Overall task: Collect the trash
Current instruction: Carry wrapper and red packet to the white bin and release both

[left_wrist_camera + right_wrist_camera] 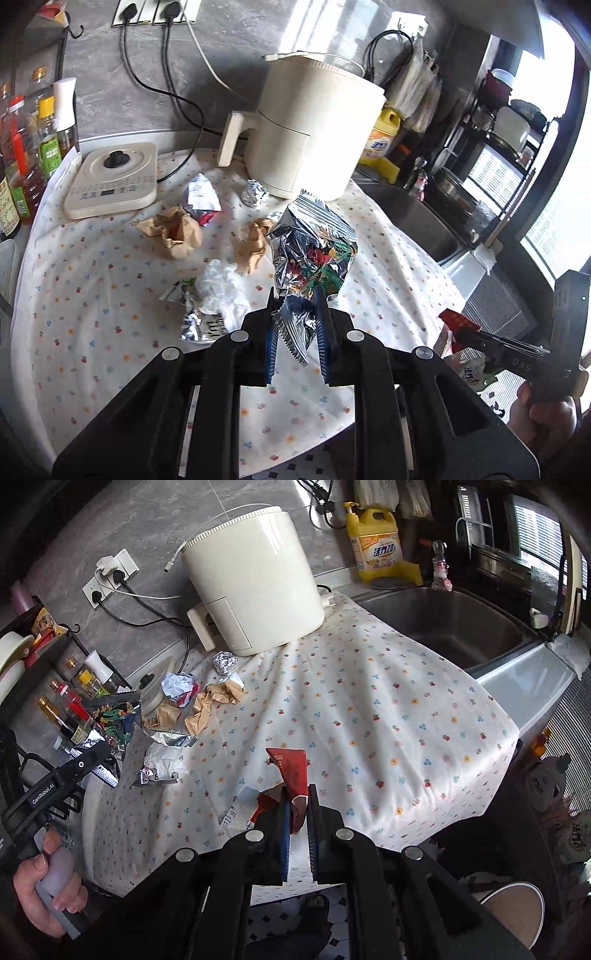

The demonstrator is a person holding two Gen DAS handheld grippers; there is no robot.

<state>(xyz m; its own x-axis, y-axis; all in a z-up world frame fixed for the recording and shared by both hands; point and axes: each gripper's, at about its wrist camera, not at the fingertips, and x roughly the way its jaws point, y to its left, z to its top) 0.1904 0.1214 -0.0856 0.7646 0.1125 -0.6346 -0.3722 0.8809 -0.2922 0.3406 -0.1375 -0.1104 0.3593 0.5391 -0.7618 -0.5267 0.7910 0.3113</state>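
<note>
While both hands are busy: each gripper has a piece of trash pinched and lifted off the cloth.
Left gripper (296, 306): jaws nearly closed on the tail of a shiny foil snack bag (314, 254), which sticks up over the flowered cloth (110, 295).
Right gripper (296, 799): jaws close together, clamped on a red wrapper (291, 770) that stands up from between them; a white-and-red bit of packet (240, 808) hangs just left of it.
Trash left on the surface: two crumpled brown paper bags (171, 230) (253, 242), a white printed wrapper (201, 195), a foil ball (254, 192) just beside the appliance, a white plastic wad (221, 288) and small foil scraps (197, 321) near it.
Far side: big cream air fryer (314, 129) and a flat cream cooker base (110, 181) to its left.
Far left: row of sauce bottles (22, 147).
Right: steel sink (454, 624), yellow detergent bottle (376, 539) behind it.
</note>
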